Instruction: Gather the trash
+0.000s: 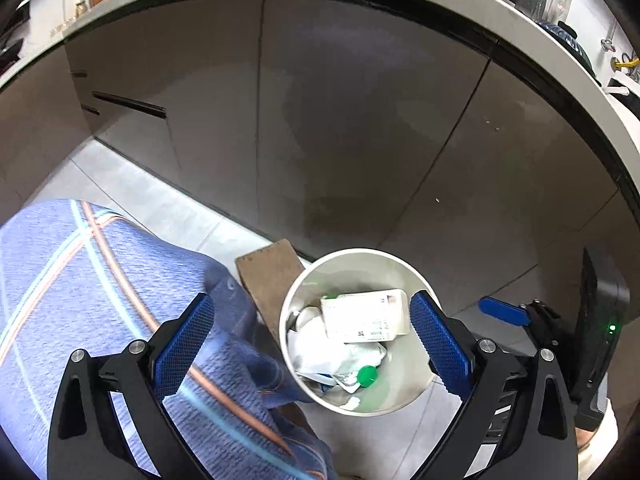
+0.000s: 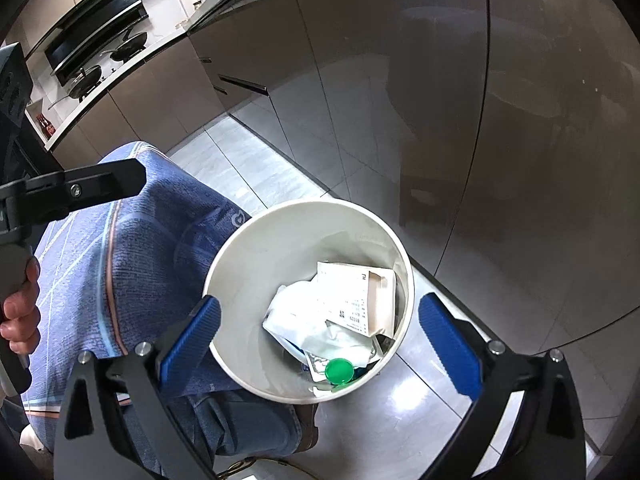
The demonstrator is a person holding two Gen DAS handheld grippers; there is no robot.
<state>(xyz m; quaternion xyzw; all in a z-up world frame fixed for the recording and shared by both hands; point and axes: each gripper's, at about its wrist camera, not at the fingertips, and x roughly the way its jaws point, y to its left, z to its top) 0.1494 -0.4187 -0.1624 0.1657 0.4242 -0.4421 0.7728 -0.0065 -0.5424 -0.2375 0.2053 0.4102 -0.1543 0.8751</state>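
A round white bin (image 1: pixel 400 386) (image 2: pixel 260 260) stands on the tiled floor by the cabinets. Inside lie a white printed box (image 1: pixel 364 314) (image 2: pixel 348 292), crumpled white paper (image 1: pixel 316 352) (image 2: pixel 296 312) and a green cap (image 1: pixel 367 376) (image 2: pixel 339 370). My left gripper (image 1: pixel 312 304) hangs open above the bin with nothing between its blue pads. My right gripper (image 2: pixel 320 302) is also open wide over the bin's mouth, empty. In the left wrist view, one blue finger (image 1: pixel 504 312) of the right tool shows beside the bin.
A person's leg under blue checked cloth (image 1: pixel 100 280) (image 2: pixel 120 260) and a brown shoe (image 1: pixel 268 276) press against the bin's left side. Grey cabinet fronts (image 1: pixel 360 120) (image 2: pixel 480 120) rise just behind it. A hand (image 2: pixel 20 316) holds the left tool's grip.
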